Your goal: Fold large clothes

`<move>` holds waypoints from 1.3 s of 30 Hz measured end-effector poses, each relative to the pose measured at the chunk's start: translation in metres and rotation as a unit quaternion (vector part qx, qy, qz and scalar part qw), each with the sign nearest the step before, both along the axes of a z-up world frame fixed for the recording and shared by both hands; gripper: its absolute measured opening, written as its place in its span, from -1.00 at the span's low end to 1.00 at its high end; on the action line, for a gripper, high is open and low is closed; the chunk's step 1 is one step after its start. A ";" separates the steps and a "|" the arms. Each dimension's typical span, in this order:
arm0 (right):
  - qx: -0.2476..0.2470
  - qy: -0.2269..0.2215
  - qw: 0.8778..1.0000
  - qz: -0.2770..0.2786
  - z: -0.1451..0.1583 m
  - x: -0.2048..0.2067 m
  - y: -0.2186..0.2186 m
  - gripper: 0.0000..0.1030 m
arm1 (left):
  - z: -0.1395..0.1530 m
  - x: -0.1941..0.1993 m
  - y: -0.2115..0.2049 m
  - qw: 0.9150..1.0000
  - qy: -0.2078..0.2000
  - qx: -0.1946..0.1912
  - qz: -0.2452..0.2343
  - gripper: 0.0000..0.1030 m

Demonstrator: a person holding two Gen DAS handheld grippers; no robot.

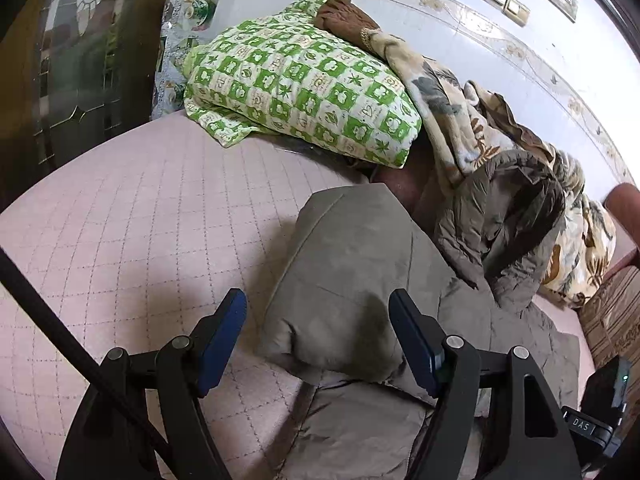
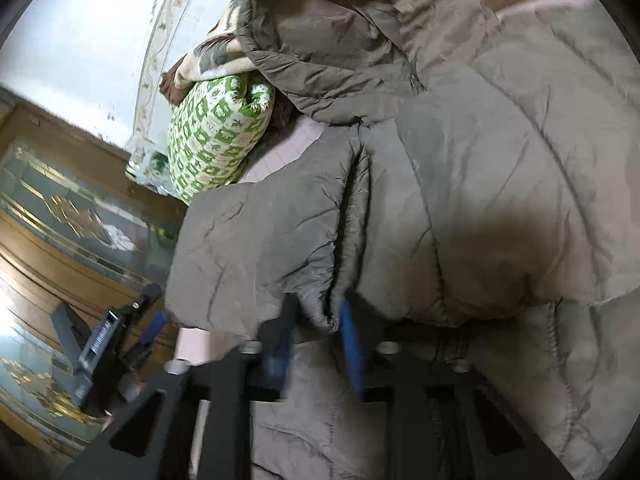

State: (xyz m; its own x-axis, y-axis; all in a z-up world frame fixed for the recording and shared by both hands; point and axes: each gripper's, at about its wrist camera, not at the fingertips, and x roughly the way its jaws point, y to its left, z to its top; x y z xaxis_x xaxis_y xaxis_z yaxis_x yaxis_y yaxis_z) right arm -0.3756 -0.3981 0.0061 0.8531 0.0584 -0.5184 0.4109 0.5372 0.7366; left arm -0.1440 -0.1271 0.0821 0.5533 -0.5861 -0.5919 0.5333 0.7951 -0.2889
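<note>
Pink quilted bedspread (image 1: 132,216) covering bed, white tiled wall (image 1: 460,32) running behind. Grey-brown puffer jacket (image 1: 352,256) lying spread on bedspread, folded sleeve resting on top. Green-and-white checked pillow (image 1: 296,92) and floral blanket (image 1: 460,120) lying piled near wall. Left gripper (image 1: 318,328) hovering over sleeve, blue pads wide apart, gripping nothing. Right gripper (image 2: 316,320) pinching fold of jacket (image 2: 460,168) edge between blue pads; view blurring.

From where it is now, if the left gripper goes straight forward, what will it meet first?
Most likely the folded sleeve of the grey-brown quilted puffer jacket, which already lies between the open jaws of the left gripper. Beyond it sits the green-and-white checked pillow, though depth is uncertain.
</note>
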 end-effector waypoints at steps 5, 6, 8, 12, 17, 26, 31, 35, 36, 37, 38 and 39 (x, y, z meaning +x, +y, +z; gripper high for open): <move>-0.041 -0.009 0.999 -0.018 0.022 -0.011 -0.005 -0.66 | -0.001 0.000 -0.004 1.000 -0.001 0.002 -0.004 0.41; -0.053 -0.011 0.998 -0.029 0.028 -0.017 -0.008 -0.67 | -0.001 0.000 -0.004 1.000 -0.001 0.001 -0.004 0.41; -0.073 -0.013 0.996 -0.051 0.038 -0.026 -0.015 -0.67 | -0.001 -0.001 -0.005 1.000 -0.002 0.000 -0.003 0.41; -0.117 0.000 0.987 -0.106 0.052 -0.050 -0.032 -0.68 | -0.001 -0.001 -0.008 1.000 -0.001 0.002 -0.010 0.41; -0.124 0.014 0.979 -0.160 0.054 -0.077 -0.057 -0.68 | -0.003 -0.006 -0.020 0.999 0.000 0.012 -0.032 0.41; -0.132 0.030 0.966 -0.219 0.060 -0.107 -0.076 -0.68 | -0.010 -0.025 -0.044 0.996 -0.036 0.060 -0.063 0.41; -0.131 0.041 0.965 -0.223 0.058 -0.108 -0.079 -0.68 | -0.016 -0.033 -0.056 0.992 -0.044 0.081 -0.081 0.41; -0.133 0.048 0.965 -0.222 0.056 -0.109 -0.078 -0.68 | -0.024 -0.040 -0.069 0.988 -0.059 0.107 -0.090 0.41; -0.132 0.050 0.965 -0.222 0.054 -0.110 -0.079 -0.68 | -0.026 -0.041 -0.071 0.988 -0.061 0.111 -0.092 0.41; -0.130 0.052 0.965 -0.222 0.053 -0.111 -0.079 -0.68 | -0.027 -0.041 -0.075 0.987 -0.062 0.116 -0.093 0.41; -0.128 0.055 0.965 -0.220 0.052 -0.110 -0.079 -0.68 | -0.028 -0.042 -0.077 0.986 -0.064 0.119 -0.093 0.41; -0.129 0.056 0.966 -0.219 0.052 -0.110 -0.079 -0.68 | -0.029 -0.044 -0.079 0.986 -0.067 0.121 -0.093 0.41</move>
State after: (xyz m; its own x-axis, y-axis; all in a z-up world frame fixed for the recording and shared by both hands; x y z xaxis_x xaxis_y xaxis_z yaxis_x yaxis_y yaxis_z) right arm -0.4859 -0.4772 0.0580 0.7042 -0.4379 -0.5589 0.7098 0.4534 0.5391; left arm -0.1875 -0.2063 0.0530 0.5316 -0.5353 -0.6564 0.6974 0.7165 -0.0195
